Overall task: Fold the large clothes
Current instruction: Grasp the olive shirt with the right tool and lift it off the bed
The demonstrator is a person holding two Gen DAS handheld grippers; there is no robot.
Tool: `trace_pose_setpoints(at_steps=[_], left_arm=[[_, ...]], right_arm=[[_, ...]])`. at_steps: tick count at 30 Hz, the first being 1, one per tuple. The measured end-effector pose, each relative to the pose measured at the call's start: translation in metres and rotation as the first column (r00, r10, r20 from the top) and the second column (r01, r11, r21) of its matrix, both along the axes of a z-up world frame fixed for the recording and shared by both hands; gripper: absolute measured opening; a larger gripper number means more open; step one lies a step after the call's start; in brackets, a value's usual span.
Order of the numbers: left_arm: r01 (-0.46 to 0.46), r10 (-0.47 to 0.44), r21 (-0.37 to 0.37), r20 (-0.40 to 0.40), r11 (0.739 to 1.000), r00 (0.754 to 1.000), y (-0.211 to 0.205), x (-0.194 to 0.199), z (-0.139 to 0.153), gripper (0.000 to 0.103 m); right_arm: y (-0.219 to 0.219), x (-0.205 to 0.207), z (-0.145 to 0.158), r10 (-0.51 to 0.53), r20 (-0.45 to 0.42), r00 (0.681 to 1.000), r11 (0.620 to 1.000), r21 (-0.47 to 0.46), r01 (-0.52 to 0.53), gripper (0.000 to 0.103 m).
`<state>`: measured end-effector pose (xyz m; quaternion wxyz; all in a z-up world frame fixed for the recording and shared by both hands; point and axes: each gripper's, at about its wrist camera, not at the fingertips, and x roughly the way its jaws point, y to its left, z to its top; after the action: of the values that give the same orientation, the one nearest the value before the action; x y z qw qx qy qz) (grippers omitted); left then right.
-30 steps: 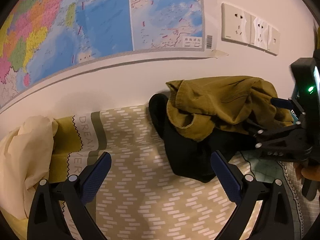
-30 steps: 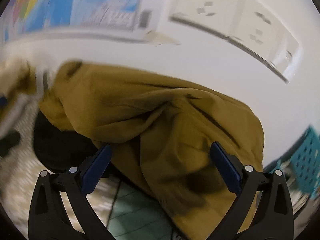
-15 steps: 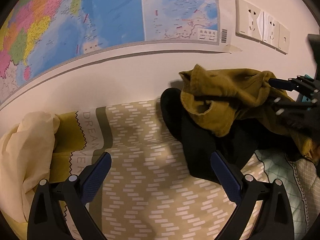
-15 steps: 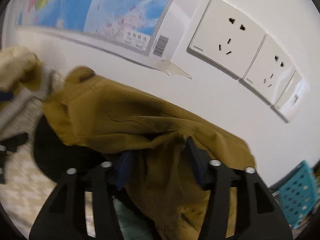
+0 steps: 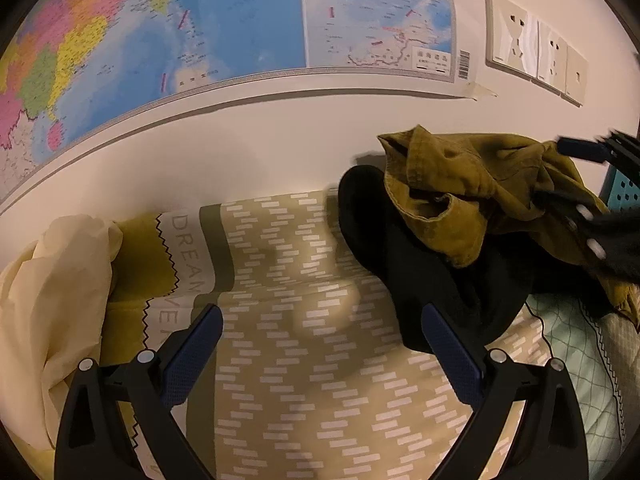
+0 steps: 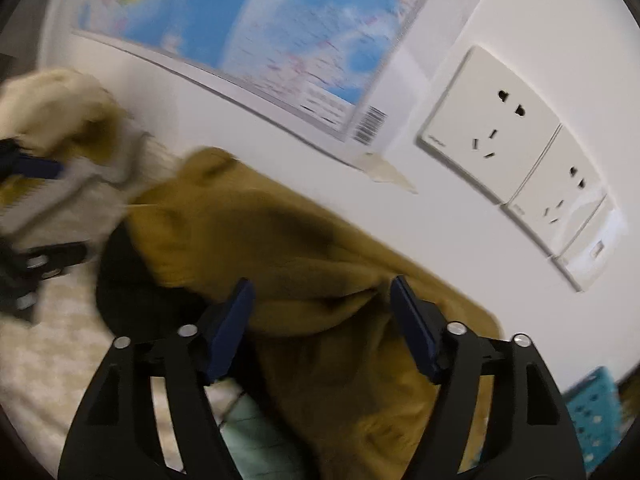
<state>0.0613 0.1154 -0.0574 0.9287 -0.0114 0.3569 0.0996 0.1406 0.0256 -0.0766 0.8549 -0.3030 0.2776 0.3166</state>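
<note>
Clothes heaped against wall at bed's far edge, both grippers over bed.

Left gripper (image 5: 320, 336) fingers wide apart, empty, above patterned bedspread (image 5: 304, 360). Right gripper (image 6: 322, 312) fingers apart around a fold of the olive jacket (image 6: 320, 264); grip unclear, blurred. Jacket lies atop black garment (image 5: 416, 264), below wall sockets (image 6: 492, 120) and map (image 5: 240, 20).

I see a matt, rough-woven olive cloth jacket (image 5: 472, 184) lying on smooth printed bedsheet (image 5: 320, 320) fabric, beneath the glossy paper map (image 5: 224, 28).
</note>
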Motion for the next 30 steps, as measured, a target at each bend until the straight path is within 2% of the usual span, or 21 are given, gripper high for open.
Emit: trace_pose_setpoints(at_steps=[1,3,4,6,7,8,9,10,12,13,14,16,18,19,20,21,22,24,25,28,30], left_arm=[[-0.002,0.002,-0.004,0.001,1.0,1.0,0.0,0.001,0.0,0.096],[-0.001,0.001,-0.015,0.003,1.0,1.0,0.0,0.005,-0.002,0.096],[0.0,0.0,-0.015,0.002,1.0,1.0,-0.001,0.004,-0.003,0.096],[0.008,-0.008,-0.006,-0.003,1.0,1.0,-0.004,0.004,-0.004,0.096],[0.009,-0.009,0.001,-0.005,1.0,1.0,-0.005,0.004,-0.005,0.096],[0.01,-0.01,0.004,-0.007,1.0,1.0,-0.006,0.003,-0.005,0.096],[0.009,-0.009,0.004,-0.007,1.0,1.0,-0.005,0.003,-0.005,0.096],[0.005,-0.005,0.003,-0.004,1.0,1.0,-0.004,0.003,-0.005,0.096],[0.0,0.0,0.0,0.001,1.0,1.0,-0.003,0.003,-0.004,0.096],[-0.001,0.001,-0.001,0.0,1.0,1.0,-0.003,0.005,-0.005,0.096],[-0.002,0.002,-0.001,-0.001,1.0,1.0,-0.003,0.005,-0.005,0.096],[0.0,0.0,-0.001,-0.01,1.0,1.0,-0.005,0.005,-0.007,0.096],[-0.001,0.001,-0.001,-0.014,1.0,1.0,-0.005,0.007,-0.01,0.096],[0.0,0.0,0.0,-0.017,1.0,1.0,-0.005,0.007,-0.011,0.096],[0.0,0.0,0.0,-0.018,1.0,1.0,-0.005,0.008,-0.011,0.096],[0.001,-0.001,0.002,-0.015,1.0,1.0,-0.005,0.007,-0.01,0.096],[0.009,-0.009,0.003,-0.008,1.0,1.0,-0.004,0.007,-0.009,0.096],[0.028,-0.028,-0.003,0.005,1.0,1.0,-0.004,0.007,-0.007,0.096],[0.041,-0.041,-0.012,0.013,0.999,0.999,-0.005,0.007,-0.006,0.096],[0.103,-0.101,-0.043,0.052,0.994,0.994,-0.012,0.007,0.0,0.096],[0.162,-0.158,-0.044,0.097,0.986,0.983,-0.022,0.007,0.006,0.096]], right_arm=[[-0.004,-0.006,-0.001,0.02,0.012,1.0,1.0,-0.014,-0.02,0.082],[-0.004,-0.011,-0.005,0.033,0.042,0.999,0.998,-0.062,-0.031,0.083],[-0.001,-0.007,-0.011,0.022,0.043,0.999,0.996,-0.088,-0.018,0.081],[0.0,0.004,-0.017,0.005,0.018,1.0,0.996,-0.091,-0.003,0.067],[-0.001,0.009,-0.018,-0.008,0.014,1.0,0.996,-0.086,0.01,0.054],[-0.002,0.019,-0.016,-0.026,-0.004,1.0,0.997,-0.076,0.026,0.025],[-0.005,0.027,-0.01,-0.044,-0.02,0.999,0.998,-0.043,0.044,0.011],[-0.01,0.033,-0.002,-0.07,-0.023,0.997,0.998,0.004,0.07,0.01],[-0.021,0.042,0.012,-0.12,-0.021,0.993,0.989,0.084,0.121,0.021],[-0.02,0.048,0.01,-0.116,-0.049,0.992,0.989,0.083,0.12,0.039],[-0.016,0.049,0.007,-0.117,-0.041,0.992,0.992,0.051,0.119,0.053],[-0.003,0.05,-0.004,-0.1,0.013,0.995,0.994,-0.03,0.1,0.059],[0.008,0.056,-0.013,-0.095,0.026,0.995,0.993,-0.064,0.096,0.064],[0.012,0.061,-0.016,-0.089,0.022,0.996,0.994,-0.068,0.091,0.059],[0.012,0.065,-0.014,-0.083,0.011,0.996,0.994,-0.063,0.084,0.029],[0.01,0.07,-0.009,-0.084,-0.017,0.996,0.996,-0.043,0.083,0.01],[0.002,0.076,0.004,-0.096,-0.071,0.993,0.995,0.0,0.096,0.007],[-0.021,0.076,0.041,-0.114,-0.08,0.99,0.985,0.12,0.123,0.006],[-0.042,0.073,0.072,-0.133,-0.08,0.988,0.969,0.2,0.147,0.006],[-0.099,0.068,0.136,-0.202,-0.119,0.972,0.908,0.349,0.231,0.006],[-0.129,0.062,0.166,-0.233,-0.134,0.963,0.872,0.409,0.268,0.006]])
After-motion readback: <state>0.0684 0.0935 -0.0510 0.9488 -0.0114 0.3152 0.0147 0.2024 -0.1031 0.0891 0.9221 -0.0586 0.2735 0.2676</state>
